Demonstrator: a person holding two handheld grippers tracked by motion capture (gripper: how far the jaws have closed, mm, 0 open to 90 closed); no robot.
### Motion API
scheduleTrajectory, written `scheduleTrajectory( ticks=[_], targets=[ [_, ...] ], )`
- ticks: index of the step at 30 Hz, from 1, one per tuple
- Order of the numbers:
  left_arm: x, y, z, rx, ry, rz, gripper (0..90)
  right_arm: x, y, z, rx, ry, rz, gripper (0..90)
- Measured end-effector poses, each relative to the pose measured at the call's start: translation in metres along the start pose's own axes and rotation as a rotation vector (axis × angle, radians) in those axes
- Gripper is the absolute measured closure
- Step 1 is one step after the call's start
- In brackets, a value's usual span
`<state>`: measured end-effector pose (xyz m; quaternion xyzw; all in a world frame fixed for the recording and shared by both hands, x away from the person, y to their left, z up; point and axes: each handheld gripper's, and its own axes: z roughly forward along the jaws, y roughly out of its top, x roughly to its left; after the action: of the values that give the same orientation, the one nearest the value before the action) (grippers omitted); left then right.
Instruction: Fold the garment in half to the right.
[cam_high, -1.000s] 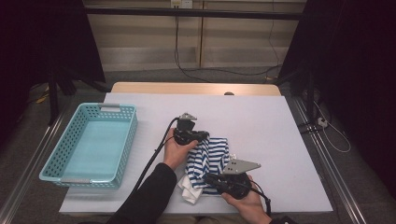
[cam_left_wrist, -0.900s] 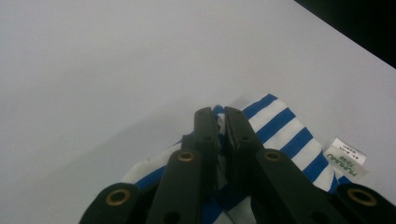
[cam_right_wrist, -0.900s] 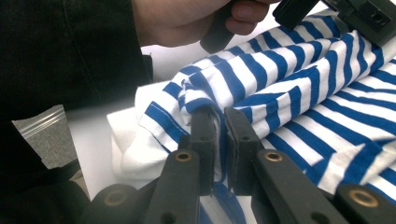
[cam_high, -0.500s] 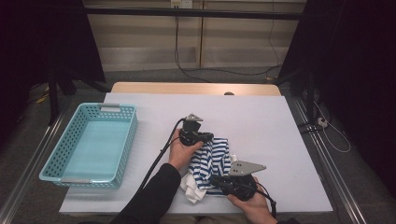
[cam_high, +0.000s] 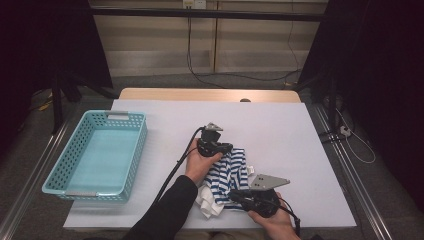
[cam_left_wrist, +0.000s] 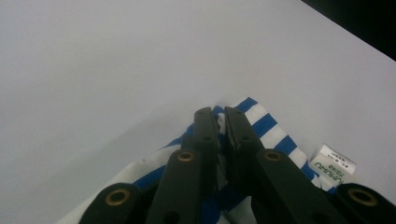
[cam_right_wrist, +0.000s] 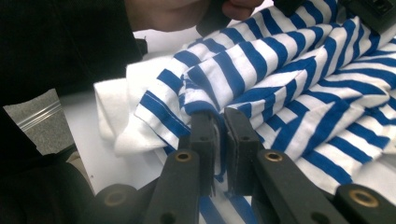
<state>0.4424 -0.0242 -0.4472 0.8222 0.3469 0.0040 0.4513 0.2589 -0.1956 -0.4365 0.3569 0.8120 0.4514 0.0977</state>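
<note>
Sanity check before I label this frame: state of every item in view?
left gripper: shut on the striped garment's far edge.
right gripper: shut on a fold at its near edge.
striped garment: crumpled on the table, pinched at both ends.
white cloth: bunched, partly under the striped garment.
basket: upright on the table, empty.
table: bare beyond the laundry.

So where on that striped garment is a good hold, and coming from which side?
At its edges, as now: the left gripper pinches the far hem of the striped garment, the right gripper a near fold. Probably come in low along the table; the cloth lies flat, so only folds give purchase.
</note>
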Motion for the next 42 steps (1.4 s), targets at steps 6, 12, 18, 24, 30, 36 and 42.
scheduleTrajectory(
  ticks=[6, 12, 18, 24, 30, 36, 42],
  targets=[
    [-0.002, 0.001, 0.002, 0.001, -0.006, 0.012, 84.4, -0.001, -0.004, -0.002, 0.011, -0.017, -0.018, 83.0],
    [-0.005, 0.002, 0.004, -0.009, 0.0, 0.015, 82.8, -0.001, -0.007, -0.006, 0.012, -0.032, -0.009, 82.9],
    [-0.01, 0.005, 0.005, -0.003, -0.01, 0.033, 82.0, -0.001, -0.01, -0.008, 0.018, -0.039, -0.005, 82.9],
    [-0.012, 0.006, 0.008, 0.004, -0.016, 0.021, 77.4, -0.002, -0.012, -0.012, 0.025, -0.031, 0.008, 82.3],
    [-0.011, 0.005, 0.007, -0.012, -0.027, 0.04, 66.3, -0.004, -0.014, -0.016, 0.016, -0.027, 0.02, 72.8],
    [-0.012, 0.006, 0.006, -0.017, -0.019, 0.053, 49.7, -0.004, -0.014, -0.016, 0.011, -0.023, 0.02, 56.5],
    [-0.006, 0.008, -0.003, -0.064, 0.017, 0.018, 29.1, -0.006, -0.014, -0.017, 0.007, -0.063, 0.033, 40.2]
  ],
)
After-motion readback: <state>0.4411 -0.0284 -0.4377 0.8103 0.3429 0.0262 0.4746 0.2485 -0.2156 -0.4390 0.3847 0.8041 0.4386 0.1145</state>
